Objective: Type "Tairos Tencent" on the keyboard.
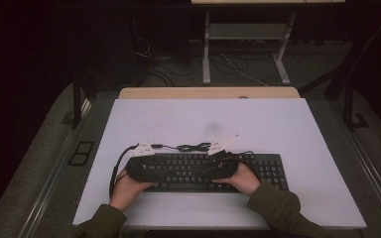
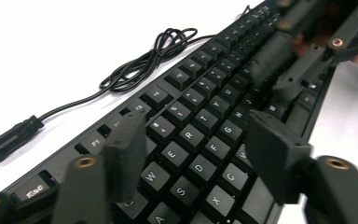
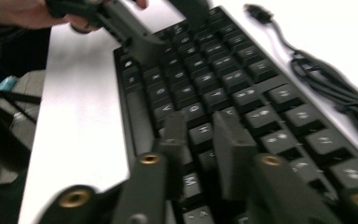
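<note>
In the high view the keyboard lies near the desk's front edge, long axis left to right; both hands reach inward over it; in the left gripper view the left gripper has jaws partly open above the letter keys, holding nothing; in the right gripper view the right gripper has jaws narrowly apart over the keys, empty.

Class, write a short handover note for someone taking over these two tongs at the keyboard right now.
Left tongs: open, jaws over the W-E-R-D letter keys, nothing held.
Right tongs: open a little, jaws low over the middle keys near H, nothing clamped.
Keyboard: flat on the white table, near the front edge; its cable lies coiled behind it, unplugged.
Done: both tongs are placed over the keys.
Left: probably pressing keys; which ones I cannot tell.
</note>
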